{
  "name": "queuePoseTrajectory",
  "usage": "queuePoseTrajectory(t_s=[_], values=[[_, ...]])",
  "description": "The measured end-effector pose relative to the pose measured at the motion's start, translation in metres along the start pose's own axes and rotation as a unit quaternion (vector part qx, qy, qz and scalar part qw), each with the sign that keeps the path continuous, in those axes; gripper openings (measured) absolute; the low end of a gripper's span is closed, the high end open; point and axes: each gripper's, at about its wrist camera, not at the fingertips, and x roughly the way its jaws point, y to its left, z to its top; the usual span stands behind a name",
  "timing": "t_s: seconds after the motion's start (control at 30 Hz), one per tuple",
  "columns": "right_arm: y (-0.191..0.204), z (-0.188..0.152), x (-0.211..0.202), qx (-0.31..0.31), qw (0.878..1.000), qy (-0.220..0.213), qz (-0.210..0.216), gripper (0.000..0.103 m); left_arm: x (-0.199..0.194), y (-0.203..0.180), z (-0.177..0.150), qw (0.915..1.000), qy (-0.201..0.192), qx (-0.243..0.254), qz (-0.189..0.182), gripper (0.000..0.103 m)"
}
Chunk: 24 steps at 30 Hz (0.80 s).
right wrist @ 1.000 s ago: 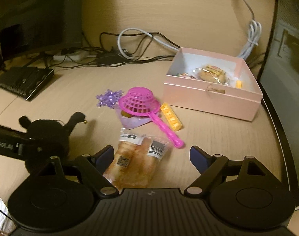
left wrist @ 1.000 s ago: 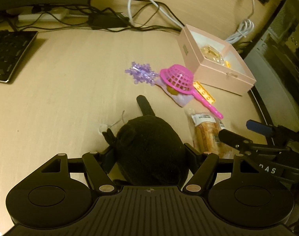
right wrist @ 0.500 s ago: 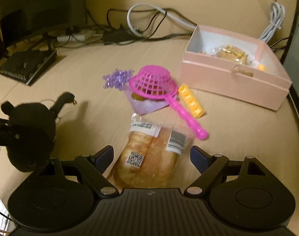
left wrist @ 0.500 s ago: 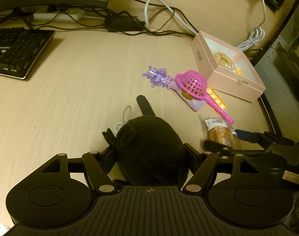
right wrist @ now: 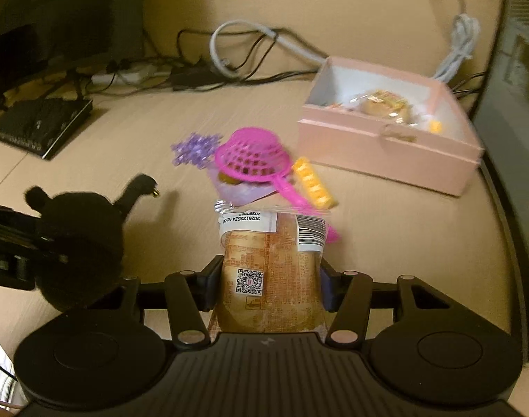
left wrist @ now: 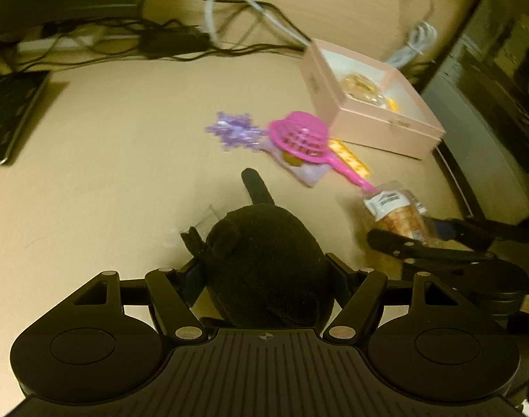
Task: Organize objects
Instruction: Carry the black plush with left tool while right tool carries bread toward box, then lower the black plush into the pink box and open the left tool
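My left gripper [left wrist: 264,274] is shut on a black plush toy [left wrist: 264,264] held above the desk; the toy also shows in the right wrist view [right wrist: 80,236]. My right gripper [right wrist: 269,285] is shut on a wrapped bread packet [right wrist: 271,267], which also shows in the left wrist view [left wrist: 396,212]. An open pink box [right wrist: 389,146] with wrapped snacks inside stands at the far right, also in the left wrist view [left wrist: 372,104]. A pink toy strainer [right wrist: 254,163], a yellow block strip [right wrist: 314,184] and a purple snowflake [right wrist: 194,147] lie in front of the box.
A black keyboard [right wrist: 41,125] lies at the far left. Cables and a power strip [right wrist: 181,73] run along the back wall. A dark computer case [left wrist: 490,80] stands to the right of the box. A purple pouch [right wrist: 240,191] lies under the strainer.
My right gripper moved forward over the bread packet and closed on it. My left gripper still holds the plush toy and its view shifted slightly.
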Motion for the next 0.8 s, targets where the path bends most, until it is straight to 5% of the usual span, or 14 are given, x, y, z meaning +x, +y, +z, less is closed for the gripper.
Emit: queuePoseTrajectory(t_s=[0.27, 0.57, 0.73, 0.8], values=[[-0.037, -0.013, -0.043, 0.035, 0.998, -0.02, -0.045, 0.053, 0.016, -0.044, 0.023, 0.9968, -0.009, 0.044, -0.066, 0.076], [-0.071, -0.023, -0.071, 0.081, 0.993, -0.045, -0.077, 0.053, 0.046, -0.12, 0.143, 0.9793, -0.105, 0.117, -0.128, 0.076], [-0.079, -0.025, -0.07, 0.085, 0.992, -0.046, -0.086, 0.053, 0.097, -0.149, 0.195, 0.9757, -0.129, 0.07, -0.162, 0.079], [-0.082, -0.024, -0.068, 0.085, 0.992, -0.042, -0.086, 0.053, 0.129, -0.161, 0.201, 0.9779, -0.132, 0.077, -0.143, 0.081]])
